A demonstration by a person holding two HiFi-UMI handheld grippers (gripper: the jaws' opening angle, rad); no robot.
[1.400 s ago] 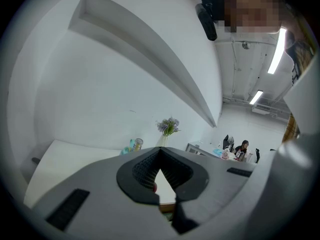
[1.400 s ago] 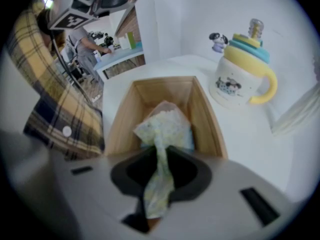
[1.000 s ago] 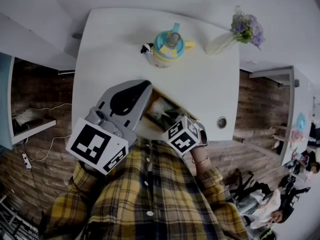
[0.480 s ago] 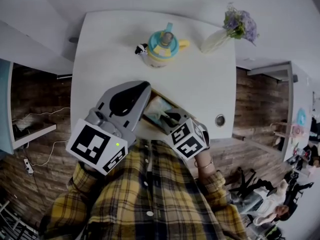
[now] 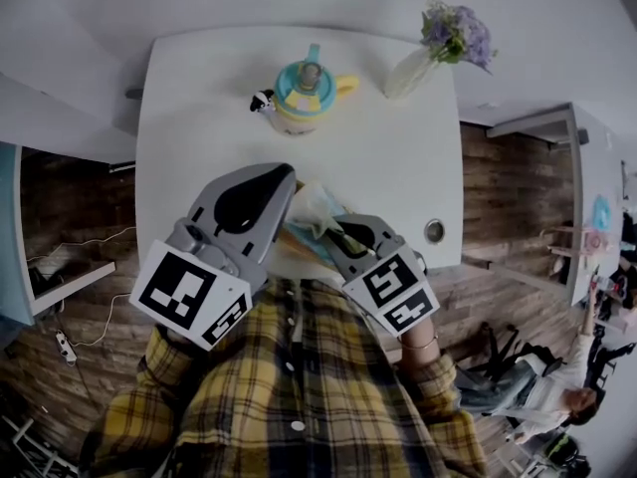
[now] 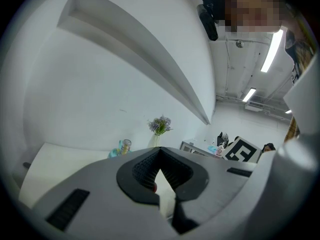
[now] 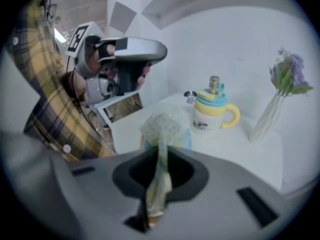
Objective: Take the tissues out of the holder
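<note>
Item 1: my right gripper (image 7: 161,159), jaws narrowed and pinching the tissue (image 7: 162,126). Since a second ago it has drawn back toward the head view's lower right, and the tissue is strung out longer.

The tissue runs from my jaws up to its bunch over the holder (image 5: 309,245), just beyond.

Item 2: my left gripper (image 6: 159,151), jaws together, empty, left of the holder.

Farther, on the desk (image 5: 199,118): mug (image 5: 302,96), flower vase (image 5: 413,68).

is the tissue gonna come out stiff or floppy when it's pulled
Likely floppy: the tissue is bunched into a narrow strip where the right gripper pinches it. Probably very light, and it may tear if yanked, since it looks thin and pulled taut.
</note>
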